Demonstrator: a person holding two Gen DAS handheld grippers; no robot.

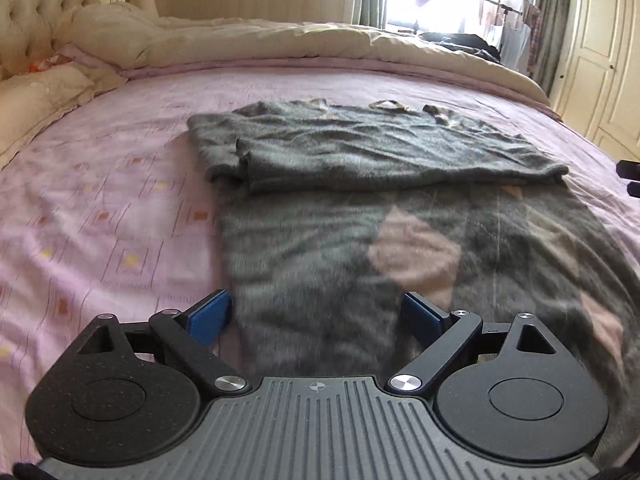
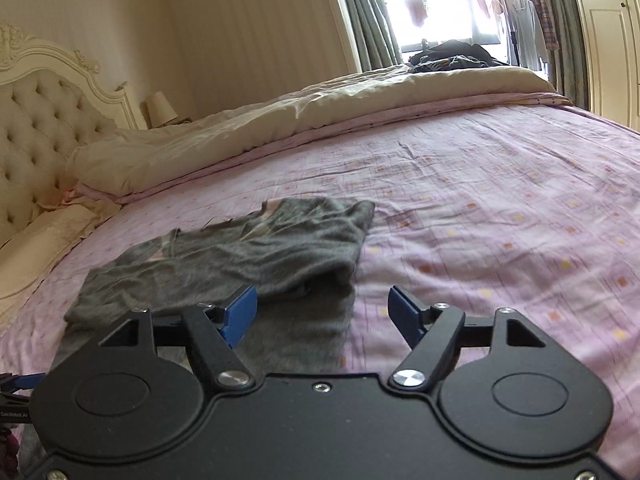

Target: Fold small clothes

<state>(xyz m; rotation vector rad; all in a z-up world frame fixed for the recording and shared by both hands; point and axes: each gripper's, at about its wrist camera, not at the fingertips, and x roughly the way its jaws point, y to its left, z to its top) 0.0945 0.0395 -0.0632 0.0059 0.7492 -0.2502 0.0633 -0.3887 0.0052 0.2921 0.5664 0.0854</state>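
A grey knitted sweater (image 1: pixel 360 184) with pink diamond patches lies flat on the pink bedspread (image 1: pixel 112 208). Its upper part and sleeves are folded down over the body, with the fold edge across the middle. My left gripper (image 1: pixel 316 318) is open and empty, low over the sweater's near hem. My right gripper (image 2: pixel 322 314) is open and empty, at the sweater's (image 2: pixel 248 256) right edge, its left finger over the cloth and its right finger over the bedspread (image 2: pixel 500 220). The right gripper's tip shows at the right edge of the left wrist view (image 1: pixel 630 178).
A cream duvet (image 1: pixel 280 40) is bunched along the far side of the bed. A tufted headboard (image 2: pixel 36 128) and pillows are at the left. Dark clothes (image 2: pixel 452 58) lie on the far corner near the window. A wardrobe (image 1: pixel 600 48) stands at the right.
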